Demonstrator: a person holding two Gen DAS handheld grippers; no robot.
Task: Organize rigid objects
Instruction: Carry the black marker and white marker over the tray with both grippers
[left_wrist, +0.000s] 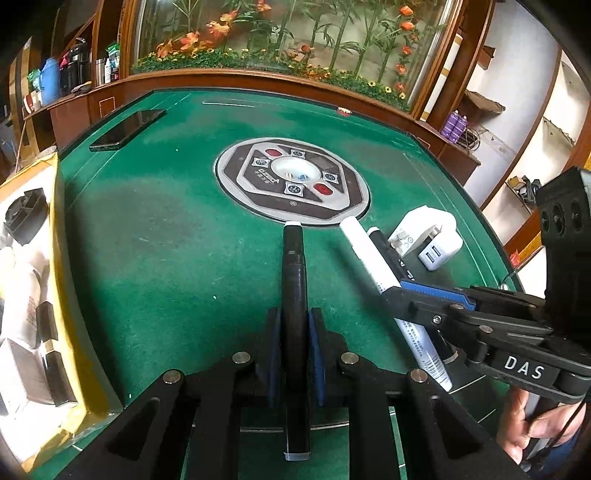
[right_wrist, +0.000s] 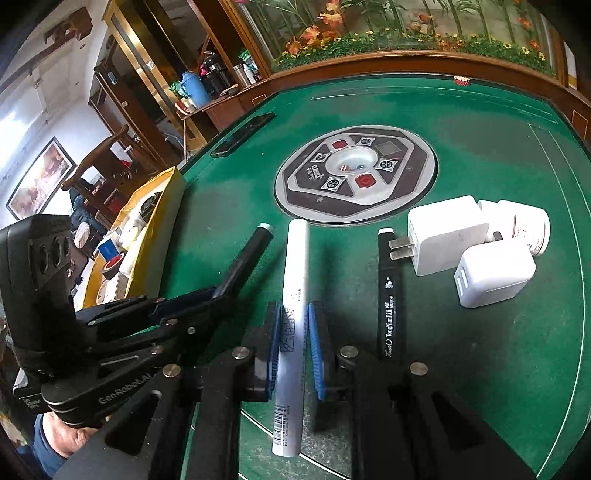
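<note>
Markers, rigid, light and slick: we clench the left tongs (left_wrist: 295, 354) mid-barrel on the black marker (left_wrist: 294, 291) and the right tongs (right_wrist: 293, 350) on the white marker (right_wrist: 293, 306), both near the table (left_wrist: 166, 258) edge.

green felt mahjong table (right_wrist: 480, 122) with a round control panel (right_wrist: 356, 175) at its centre. near the right edge, two white chargers (right_wrist: 445, 234) touching, a white bottle (right_wrist: 526, 227) on its side behind them, a black marker (right_wrist: 389, 295) just beside. dark phone (right_wrist: 243, 134) at the far left corner.
</note>
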